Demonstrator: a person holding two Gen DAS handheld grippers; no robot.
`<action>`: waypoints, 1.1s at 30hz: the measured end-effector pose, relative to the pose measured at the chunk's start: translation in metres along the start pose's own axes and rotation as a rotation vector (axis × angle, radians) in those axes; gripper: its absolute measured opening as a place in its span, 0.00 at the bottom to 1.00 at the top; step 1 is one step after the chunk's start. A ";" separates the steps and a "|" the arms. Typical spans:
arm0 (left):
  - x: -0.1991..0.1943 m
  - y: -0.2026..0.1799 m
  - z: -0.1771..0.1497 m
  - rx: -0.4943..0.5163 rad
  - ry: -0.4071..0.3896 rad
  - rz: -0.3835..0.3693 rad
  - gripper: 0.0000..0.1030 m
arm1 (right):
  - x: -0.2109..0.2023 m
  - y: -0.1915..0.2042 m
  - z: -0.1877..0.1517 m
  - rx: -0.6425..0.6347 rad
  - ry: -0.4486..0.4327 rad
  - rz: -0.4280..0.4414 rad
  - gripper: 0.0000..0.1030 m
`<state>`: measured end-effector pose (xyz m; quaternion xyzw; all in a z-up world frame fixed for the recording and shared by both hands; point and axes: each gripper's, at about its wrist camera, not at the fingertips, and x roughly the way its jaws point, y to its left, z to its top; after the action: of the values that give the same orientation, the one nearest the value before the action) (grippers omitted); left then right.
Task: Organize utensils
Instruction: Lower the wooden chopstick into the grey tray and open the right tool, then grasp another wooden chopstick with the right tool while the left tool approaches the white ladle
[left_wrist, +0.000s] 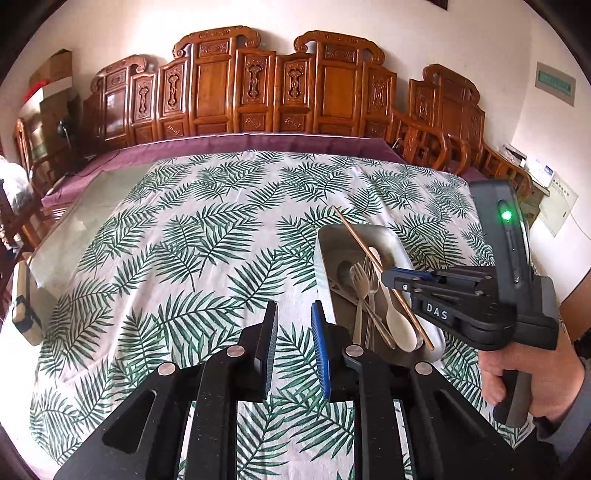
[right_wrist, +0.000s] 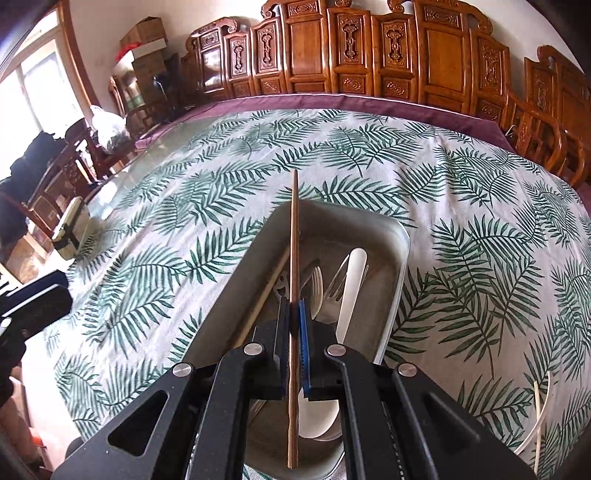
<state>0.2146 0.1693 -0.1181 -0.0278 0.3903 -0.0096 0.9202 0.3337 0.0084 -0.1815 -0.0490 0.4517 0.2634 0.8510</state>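
Right wrist view shows the chopstick (right_wrist: 294, 258) clenched between my right gripper (right_wrist: 293, 325) jaws, held partway along its length and poised over the metal tray (right_wrist: 400, 243). I judge it light, stiff and thin, smooth enough to twist in a pinch; a hold nearer its middle should keep it from swinging. Below it in the tray lie a second chopstick (right_wrist: 266, 291), forks (right_wrist: 317, 284) and a pale spoon (right_wrist: 352, 288), crowded together. My left gripper (left_wrist: 293, 347) hovers beside the tray with its jaws released and empty above the leaf-print cloth (left_wrist: 184, 240). That surface is bare to the left, giving me room; the tray's raised rim and the long stick's overhang are what I'd watch.
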 end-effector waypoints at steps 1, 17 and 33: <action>0.000 0.000 -0.001 0.000 0.000 0.001 0.17 | 0.001 0.000 -0.001 -0.001 0.002 -0.007 0.06; -0.004 -0.014 -0.005 0.004 -0.013 -0.029 0.25 | -0.013 -0.006 -0.016 -0.022 0.011 -0.013 0.07; 0.000 -0.071 -0.007 0.068 -0.004 -0.073 0.30 | -0.100 -0.116 -0.084 -0.058 -0.035 -0.132 0.07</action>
<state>0.2101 0.0978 -0.1185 -0.0105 0.3865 -0.0563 0.9205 0.2829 -0.1586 -0.1690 -0.0989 0.4248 0.2205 0.8724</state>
